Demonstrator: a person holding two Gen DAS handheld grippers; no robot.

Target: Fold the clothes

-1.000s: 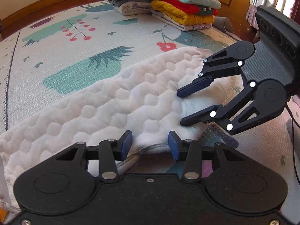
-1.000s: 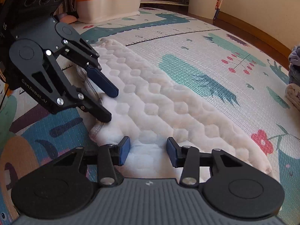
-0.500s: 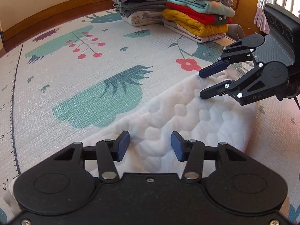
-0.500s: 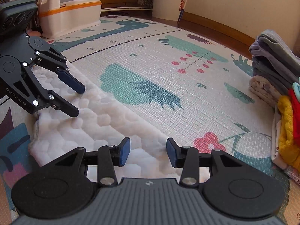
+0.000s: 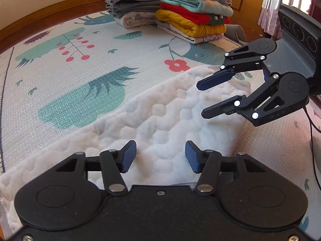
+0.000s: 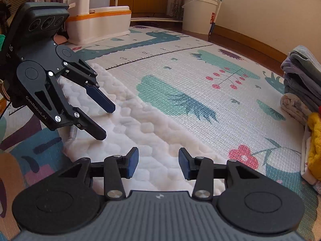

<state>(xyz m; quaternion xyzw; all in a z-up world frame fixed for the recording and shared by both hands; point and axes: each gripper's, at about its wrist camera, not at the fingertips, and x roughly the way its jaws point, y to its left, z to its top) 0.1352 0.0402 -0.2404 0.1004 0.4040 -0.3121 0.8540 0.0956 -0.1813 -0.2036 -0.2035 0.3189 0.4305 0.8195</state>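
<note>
A white quilted garment (image 5: 160, 120) with a honeycomb texture lies folded into a long strip on the play mat; the right wrist view shows it (image 6: 144, 132) running away to the upper left. My left gripper (image 5: 160, 156) hovers open over one end of the strip, nothing between its fingers. My right gripper (image 6: 158, 163) hangs open over the other end, also holding nothing. In the left wrist view the right gripper (image 5: 202, 98) shows open above the cloth's far end. In the right wrist view the left gripper (image 6: 107, 121) is open just above the cloth.
Two stacks of folded clothes (image 5: 180, 14) stand at the mat's far edge, seen also at the right (image 6: 301, 84). A white and orange box (image 6: 98, 24) and a white bucket (image 6: 198, 12) stand beyond the mat. A cable (image 5: 313, 150) runs along the floor.
Both grippers lifted off the cloth and swung over it, then came back lower toward its two ends. They stay open throughout. The strip looks more bunched than a second ago.
</note>
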